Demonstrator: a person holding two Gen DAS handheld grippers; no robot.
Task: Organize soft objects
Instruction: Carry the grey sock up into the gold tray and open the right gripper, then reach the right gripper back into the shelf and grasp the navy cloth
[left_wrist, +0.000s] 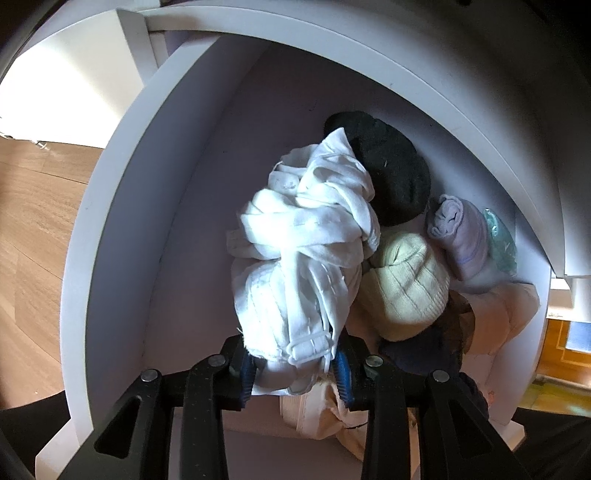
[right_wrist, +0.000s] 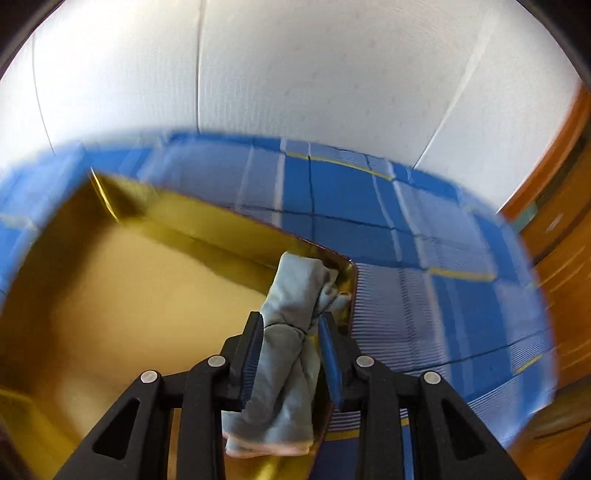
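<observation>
Left gripper (left_wrist: 295, 365) points steeply down into a white drawer (left_wrist: 122, 206), jaws narrow and clamped on a bunched white garment (left_wrist: 303, 258). The fabric bulges out ahead of the pads and fills the middle of the drawer.

Beyond the white garment, on its far right: a black rolled sock (left_wrist: 391, 170). Right of the gripper's line: a cream knitted roll (left_wrist: 406, 284) touching the white garment, then a lilac roll (left_wrist: 461, 236) against it, with a pale green item (left_wrist: 498, 236) wedged at the drawer wall. A dark item (left_wrist: 436, 347) and beige fabric (left_wrist: 506, 317) sit just right of the right finger.

Right gripper (right_wrist: 291, 350) is angled down over a yellow-lined box (right_wrist: 129, 295) that sits on a blue plaid cloth (right_wrist: 424, 258). A rolled light-blue sock (right_wrist: 291, 332) sits between the fingers, far end resting at the box's corner just ahead of the tips. Left pad touches the roll; a small gap shows at the right pad (right_wrist: 328, 354), so the grip is loose. View is motion-blurred.
</observation>
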